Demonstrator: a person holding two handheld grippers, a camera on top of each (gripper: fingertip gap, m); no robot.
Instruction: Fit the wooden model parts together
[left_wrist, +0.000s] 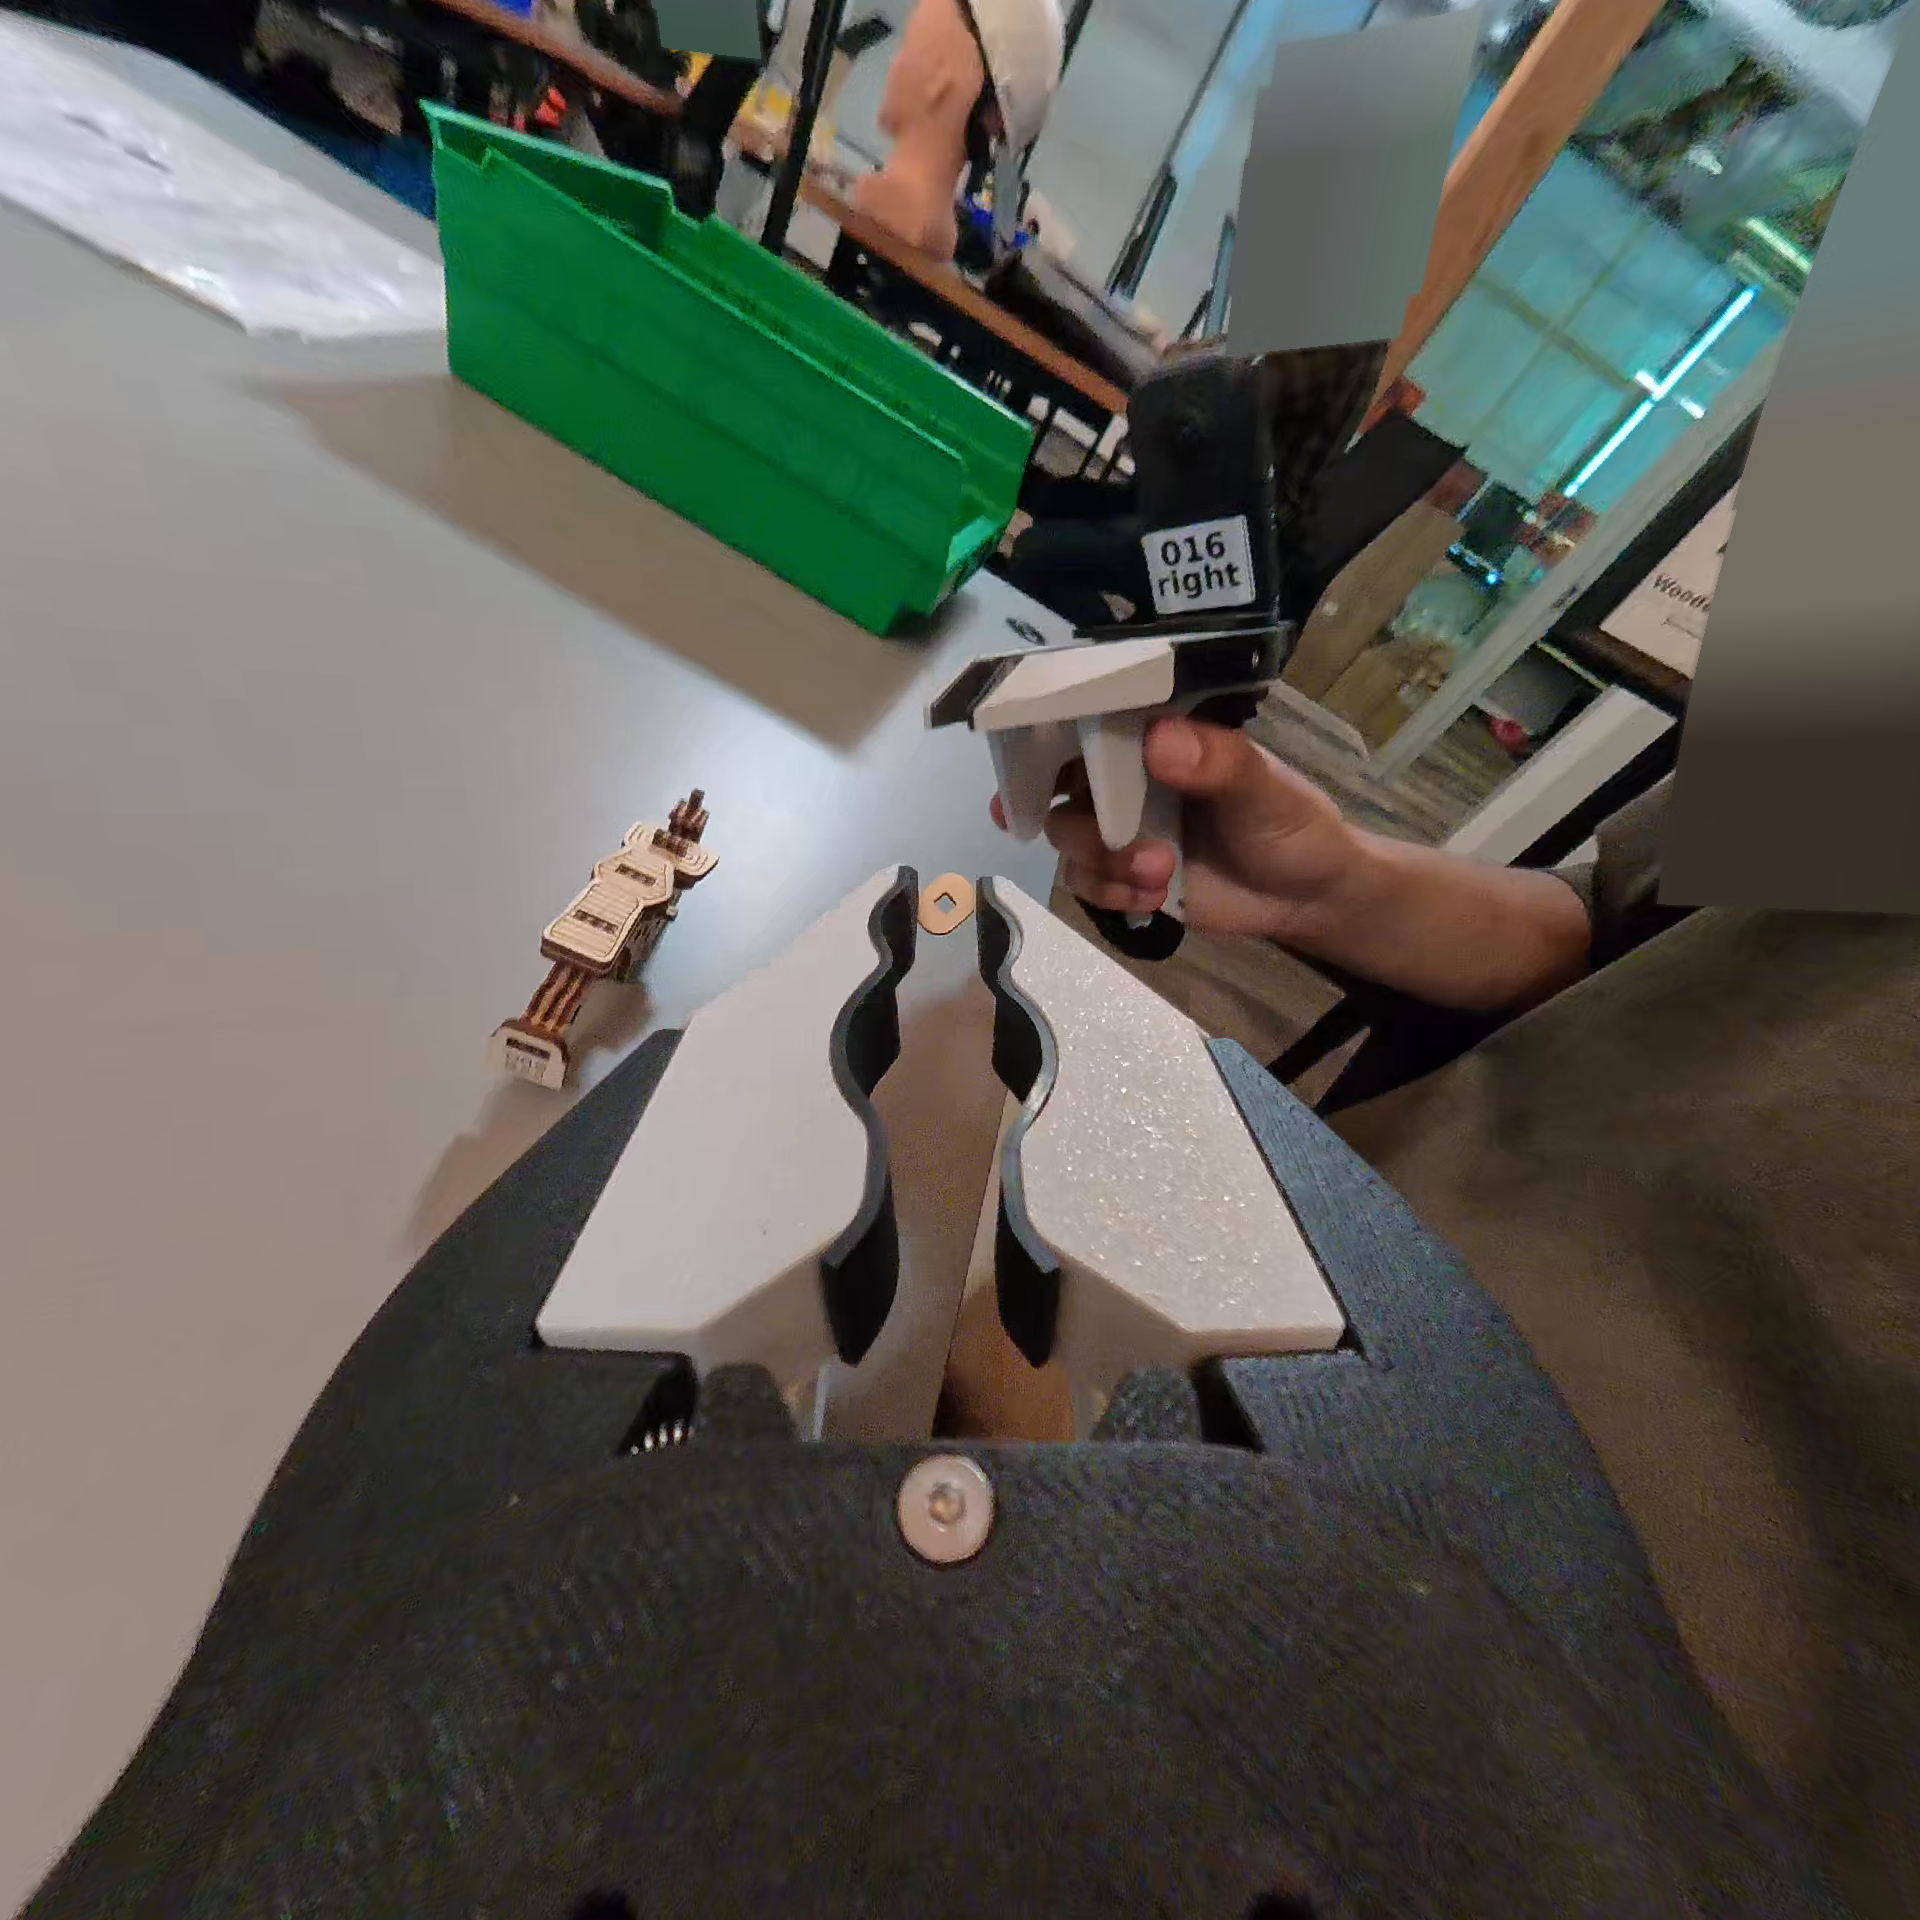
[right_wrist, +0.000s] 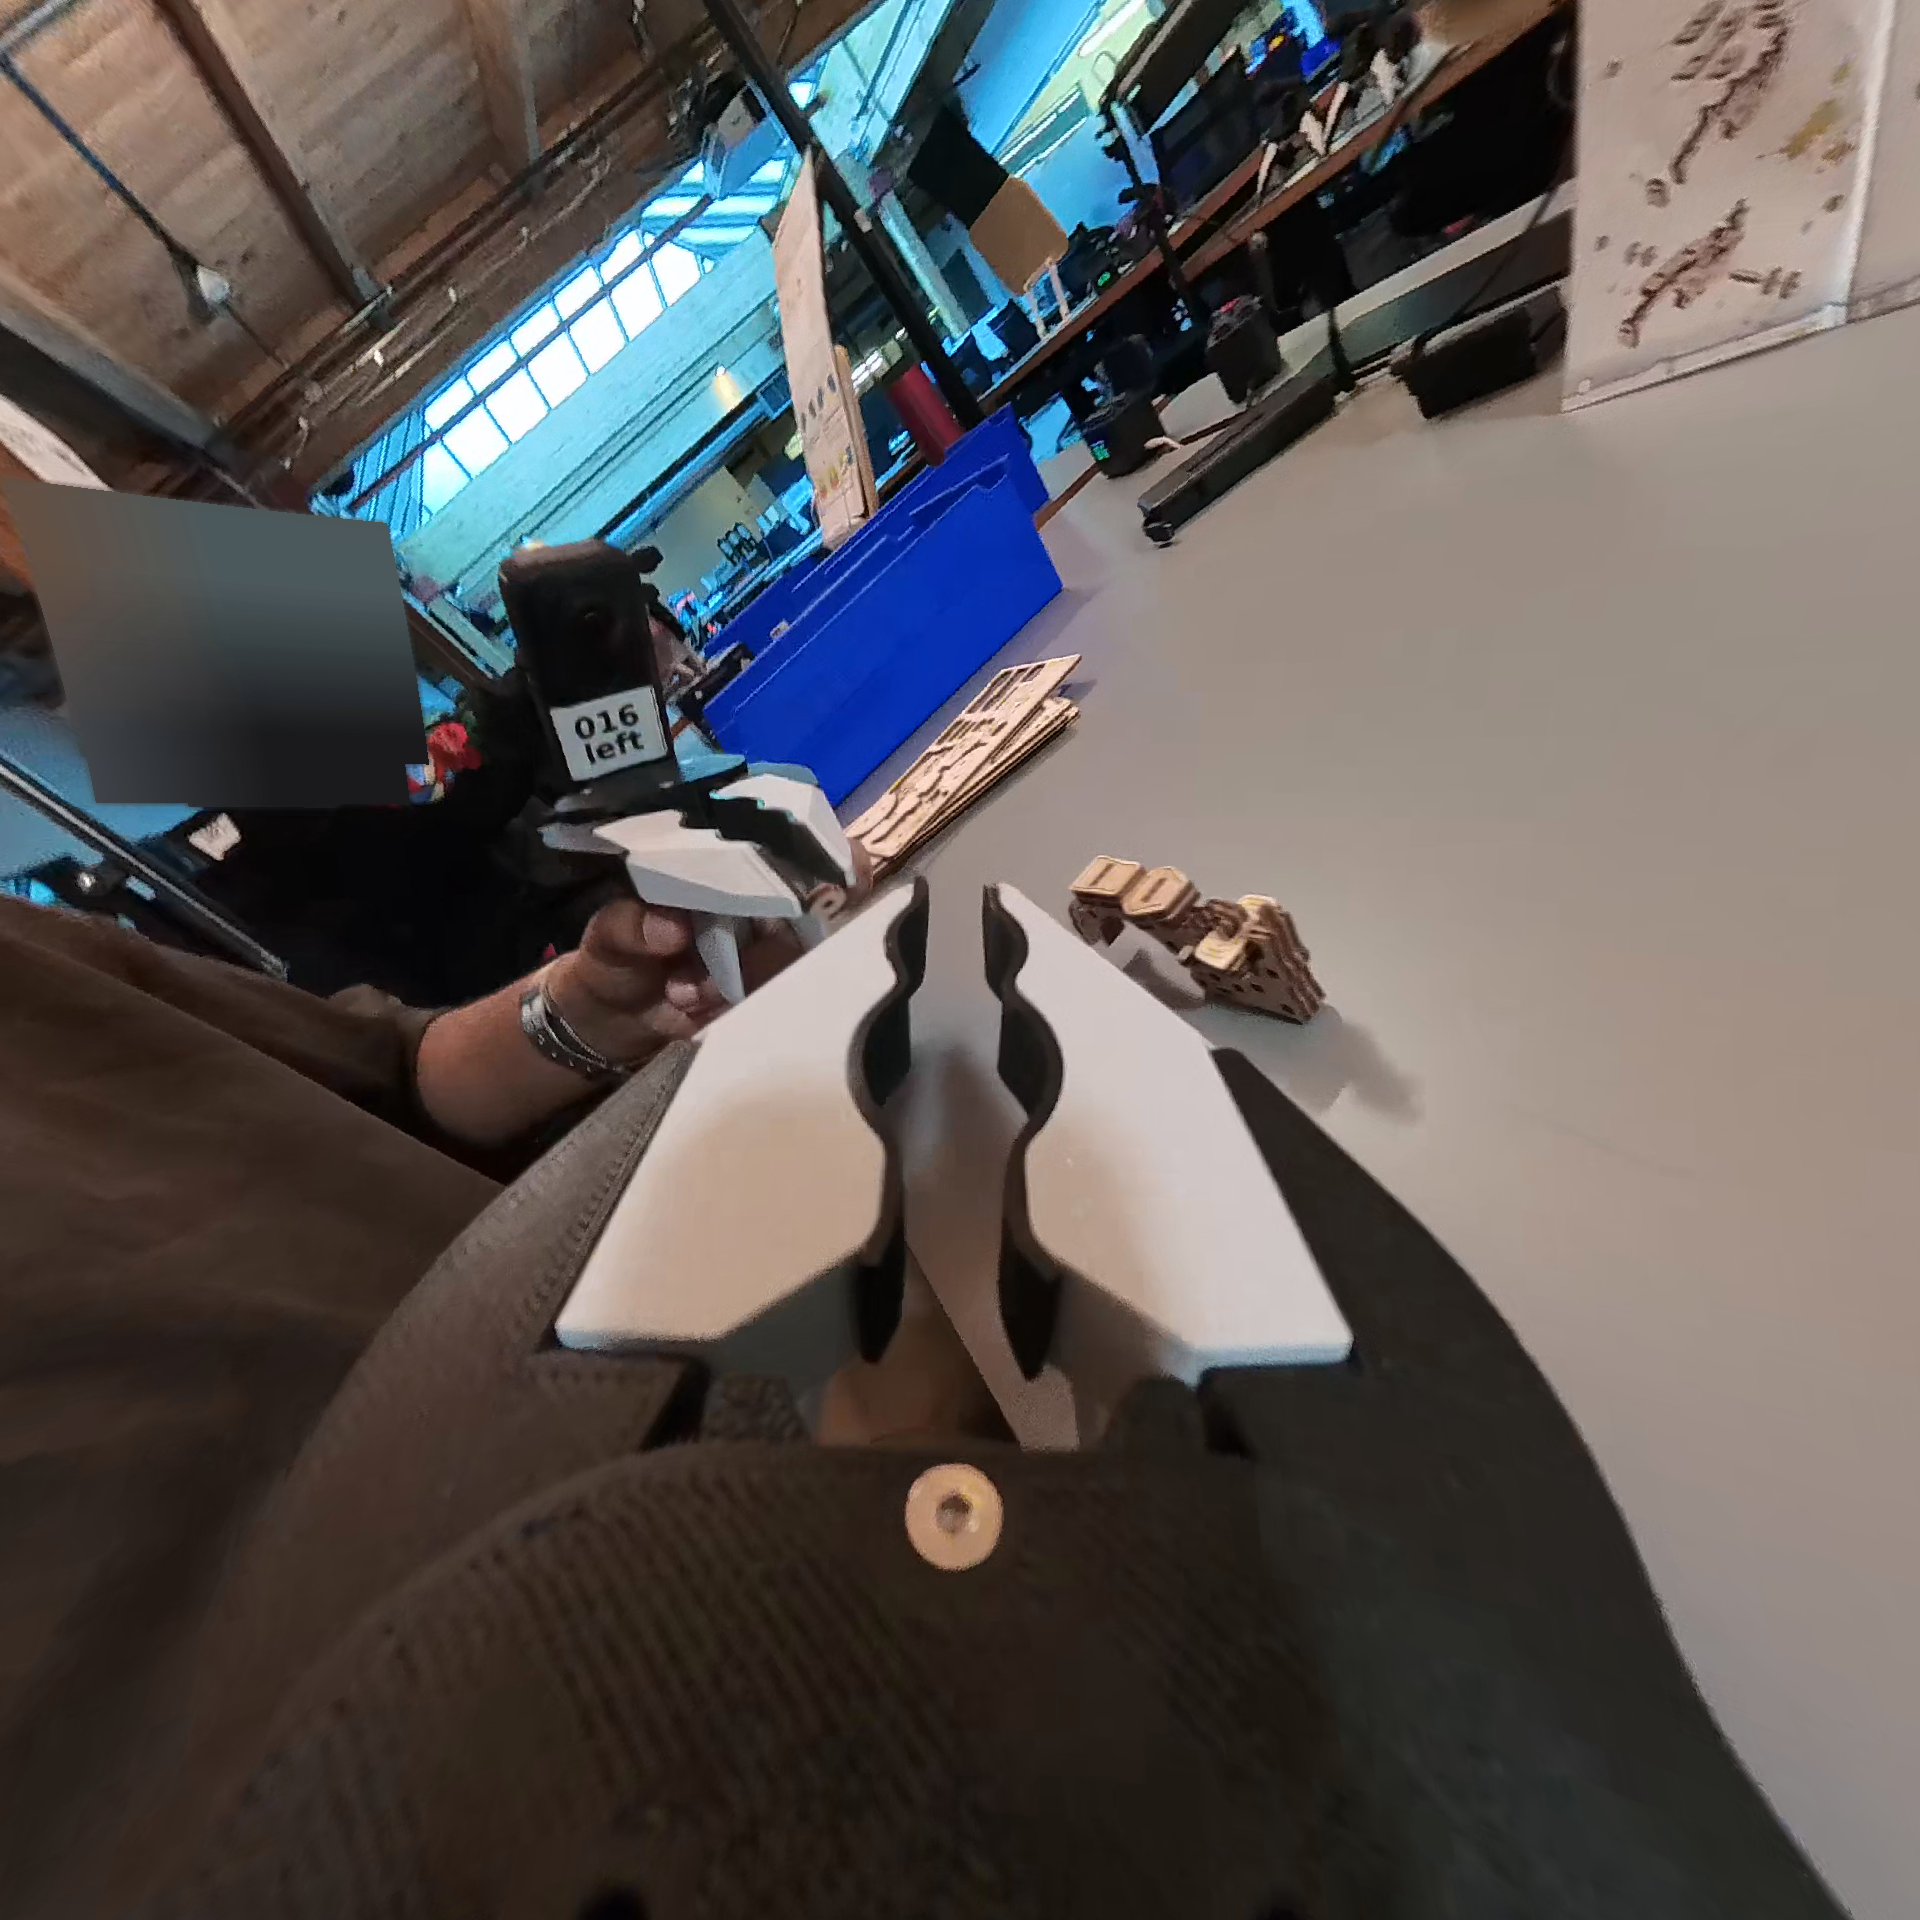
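Observation:
A part-built wooden model (left_wrist: 613, 925) lies on the grey table (left_wrist: 260, 727), left of my left gripper (left_wrist: 948, 902). That gripper is shut on a small flat wooden piece with a square hole (left_wrist: 945, 906), pinched by its edges at the fingertips. My right gripper (right_wrist: 956, 904) is empty, its jaws a narrow gap apart, held above the table's near edge. The model (right_wrist: 1195, 935) lies just right of its tips. The right gripper also shows in the left wrist view (left_wrist: 977, 698), and the left gripper in the right wrist view (right_wrist: 800, 842).
A green bin (left_wrist: 727, 384) stands behind the model. A blue bin (right_wrist: 894, 623) and a stack of wooden part sheets (right_wrist: 977, 758) lie at the table's left. A white instruction sheet (right_wrist: 1714, 187) and black devices (right_wrist: 1247, 447) are at the far edge. Across from one pair of fingers to the other is roughly 7 cm.

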